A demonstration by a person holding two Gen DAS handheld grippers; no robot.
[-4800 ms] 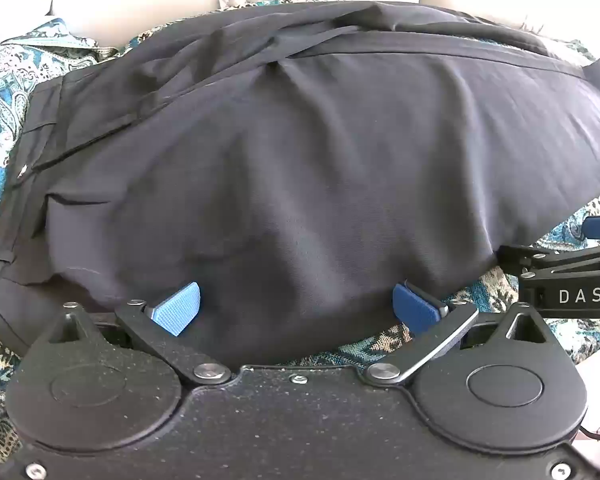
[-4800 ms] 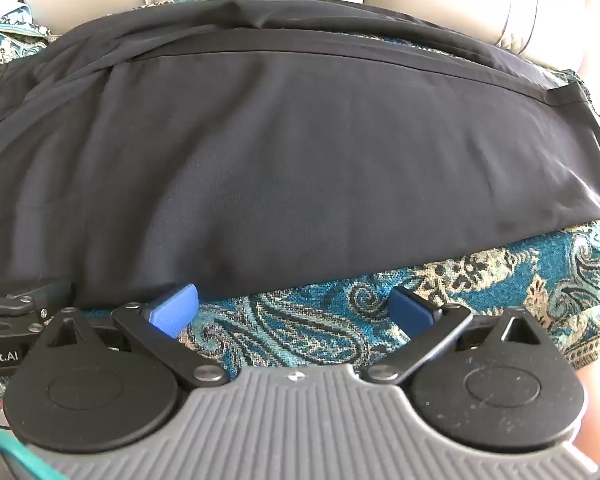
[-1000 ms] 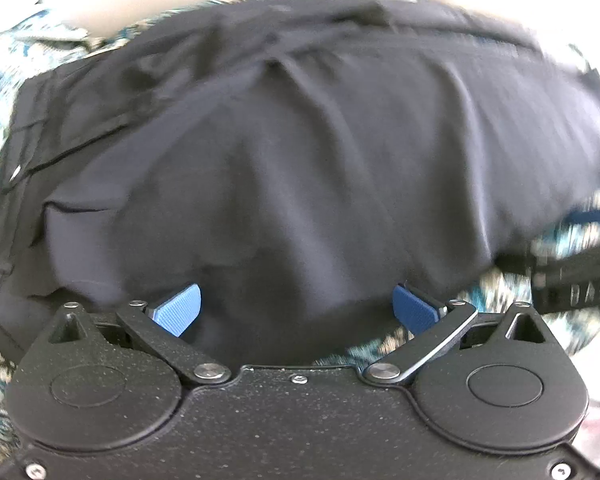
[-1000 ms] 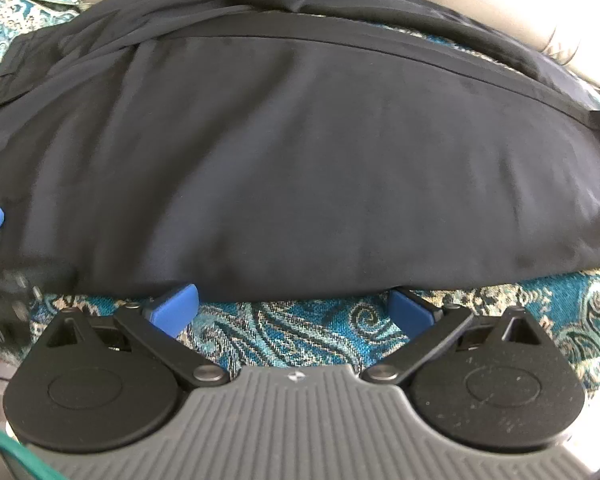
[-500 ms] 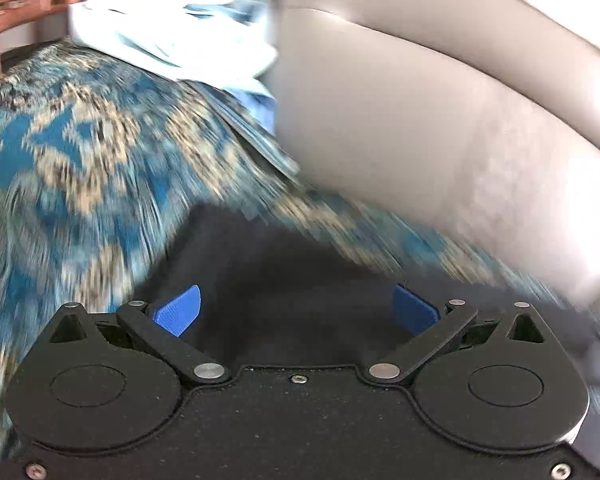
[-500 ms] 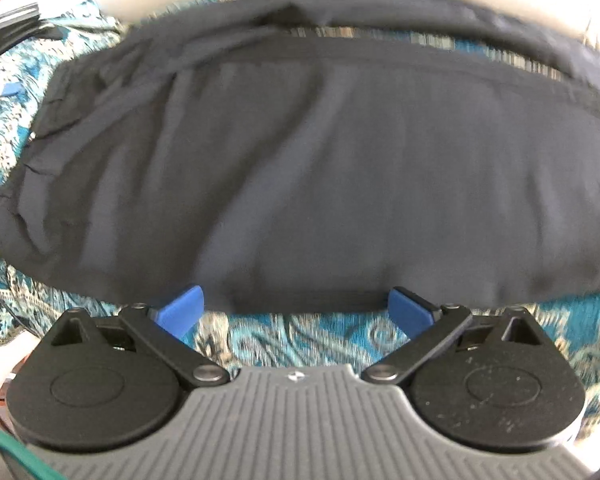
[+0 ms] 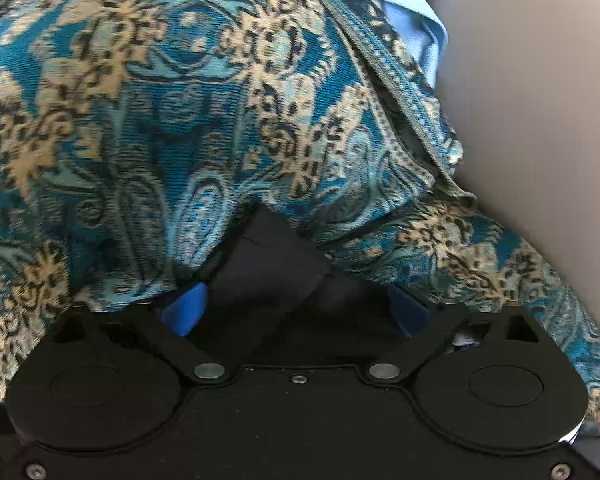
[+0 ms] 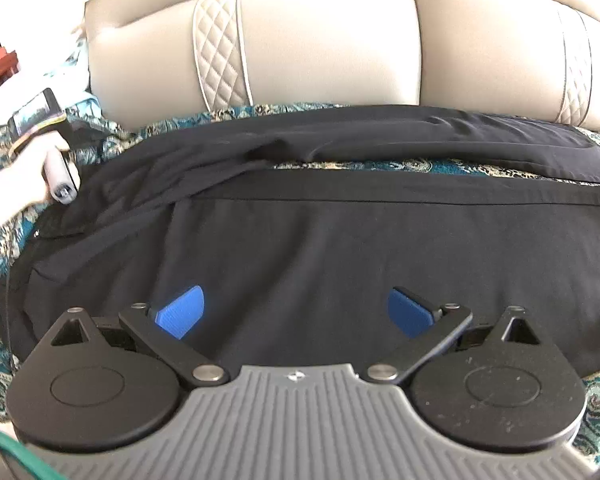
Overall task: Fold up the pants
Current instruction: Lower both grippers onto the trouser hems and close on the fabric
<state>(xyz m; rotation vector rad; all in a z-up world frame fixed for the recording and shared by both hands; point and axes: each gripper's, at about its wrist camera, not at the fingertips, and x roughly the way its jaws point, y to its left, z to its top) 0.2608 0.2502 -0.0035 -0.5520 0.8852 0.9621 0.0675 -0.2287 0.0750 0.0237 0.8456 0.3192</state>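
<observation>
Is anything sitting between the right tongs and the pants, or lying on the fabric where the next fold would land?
Nothing visible does. The right tongs hang open directly over the black pants, with no object between them. The spread fabric shows only its own wrinkles and seams. The left tongs are at its far left corner, off the fold area.

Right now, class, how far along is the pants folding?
Done: black fabric pants lie spread on the teal patterned bedcover. In hand: left tongs, open, straddle a corner of the pants; right tongs hover open above them. Left: every fold.
</observation>
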